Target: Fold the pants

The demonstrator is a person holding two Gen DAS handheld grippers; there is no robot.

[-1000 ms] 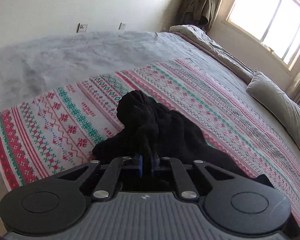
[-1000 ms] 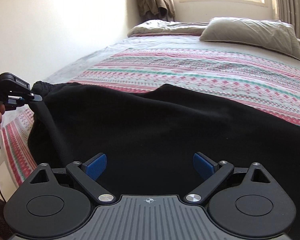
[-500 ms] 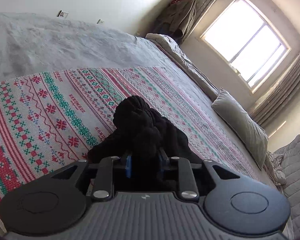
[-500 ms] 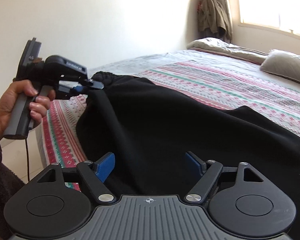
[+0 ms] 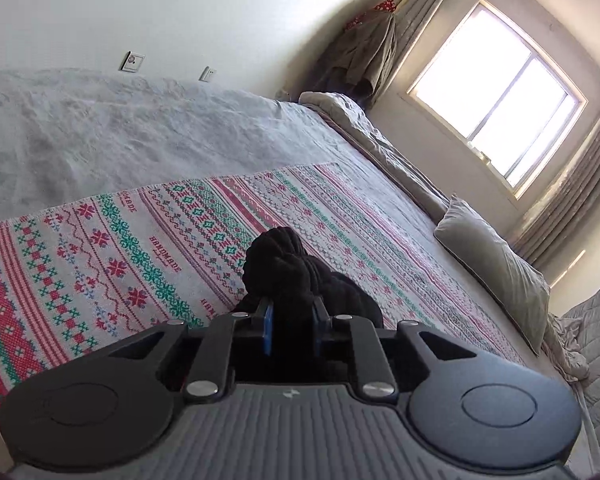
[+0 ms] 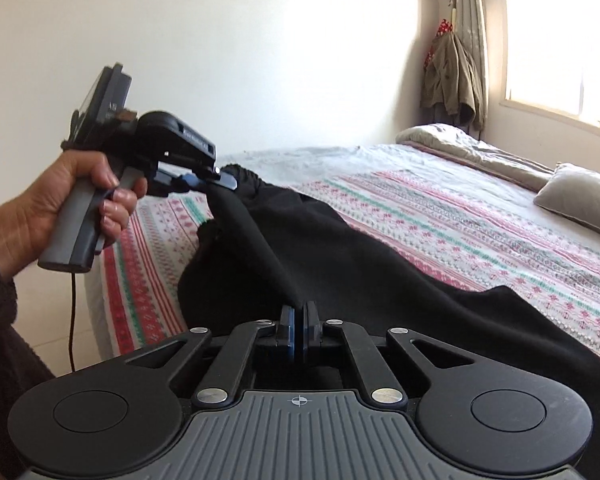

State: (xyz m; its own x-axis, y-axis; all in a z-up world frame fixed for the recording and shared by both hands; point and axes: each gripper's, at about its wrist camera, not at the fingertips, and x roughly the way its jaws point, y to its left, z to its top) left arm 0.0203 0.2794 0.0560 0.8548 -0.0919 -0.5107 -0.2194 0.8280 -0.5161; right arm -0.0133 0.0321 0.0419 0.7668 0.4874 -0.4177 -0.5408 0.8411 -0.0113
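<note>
While the black pants (image 6: 340, 248) sprawl across the patterned blanket (image 6: 480, 216) near the bed's left edge, both tongs have fabric. The left gripper (image 5: 291, 326) has just been tightening on a bunched wad at the waistband, and the right gripper (image 6: 299, 334) has just snapped closed on a fold nearer the camera. Looks like the grab-and-straighten stage, no fold made yet. Next move probably needs both hands pulling apart evenly so the edge goes taut, then laying it flat.
</note>
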